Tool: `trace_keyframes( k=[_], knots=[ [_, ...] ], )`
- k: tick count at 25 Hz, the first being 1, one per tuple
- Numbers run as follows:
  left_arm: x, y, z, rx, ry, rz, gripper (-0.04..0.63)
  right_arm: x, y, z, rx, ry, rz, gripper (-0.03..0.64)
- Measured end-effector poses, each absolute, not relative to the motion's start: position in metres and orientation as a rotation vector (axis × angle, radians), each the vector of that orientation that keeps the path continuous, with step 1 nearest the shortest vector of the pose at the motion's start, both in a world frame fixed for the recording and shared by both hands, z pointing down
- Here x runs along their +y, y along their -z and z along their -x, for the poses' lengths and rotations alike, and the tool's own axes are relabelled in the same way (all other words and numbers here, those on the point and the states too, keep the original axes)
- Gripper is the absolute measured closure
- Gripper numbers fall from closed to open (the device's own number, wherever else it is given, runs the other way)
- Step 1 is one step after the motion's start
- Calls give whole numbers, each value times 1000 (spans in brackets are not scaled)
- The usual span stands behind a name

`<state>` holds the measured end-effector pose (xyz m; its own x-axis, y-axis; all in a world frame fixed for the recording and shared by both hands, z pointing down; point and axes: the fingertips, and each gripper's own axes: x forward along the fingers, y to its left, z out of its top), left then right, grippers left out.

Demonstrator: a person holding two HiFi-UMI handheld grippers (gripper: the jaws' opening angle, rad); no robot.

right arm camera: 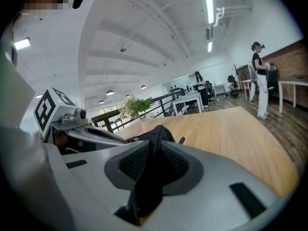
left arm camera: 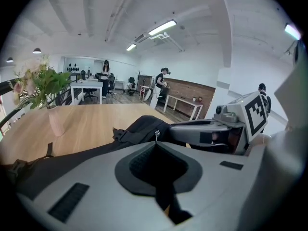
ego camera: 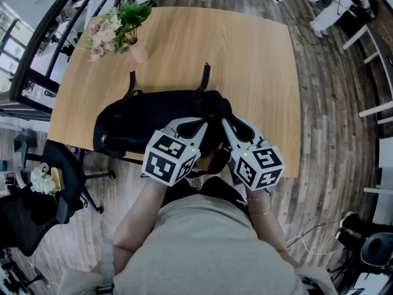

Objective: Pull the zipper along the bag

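Room: I am looking into an open office with a wood-plank floor (ego camera: 331, 103), a white ceiling carrying strip lights (left arm camera: 161, 28), and people (left arm camera: 105, 76) standing at far tables.

Desk (ego camera: 245, 54): pale wood grain is showing across a wide top that is mostly bare. A black office chair (ego camera: 43, 189) is sitting off its left edge.

Bag (ego camera: 147, 118): black and soft, it is lying lengthwise along the near edge of the desk, with two straps (ego camera: 204, 75) trailing toward the far side.

Vase (ego camera: 138, 51): pink, it is standing at the far left corner, well apart from the bag, and holding flowers (ego camera: 116, 26) with green leaves.

Right gripper (right arm camera: 155, 137): it is clamping a raised fold of the bag's black fabric, pads pressing on both sides of it.

Left gripper (left arm camera: 155, 141): just beside the right one at the bag's right end, its jaws are sitting together, pinching the zipper pull (left arm camera: 155, 134), whose small metal end is poking up at the tips.
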<state>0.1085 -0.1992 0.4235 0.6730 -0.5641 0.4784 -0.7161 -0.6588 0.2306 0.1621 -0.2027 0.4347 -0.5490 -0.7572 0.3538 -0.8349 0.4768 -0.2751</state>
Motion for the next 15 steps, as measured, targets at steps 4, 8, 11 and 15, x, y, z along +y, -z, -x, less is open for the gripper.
trace_keyframes(
  k=[4, 8, 11, 15],
  knots=[
    [-198, -427, -96, -1051, -537, -2478, 577, -204, -434, -166, -2533, -640, -1403, 535],
    [-195, -430, -80, -1098, -526, -2447, 576, -204, -435, -168, -2526, -645, -1413, 535],
    [-192, -430, -65, -1130, -514, -2428, 576, -204, -434, -167, -2521, -645, -1422, 535],
    [-188, -432, -44, -1182, -496, -2401, 577, -203, -436, -167, -2512, -651, -1446, 535]
  ],
)
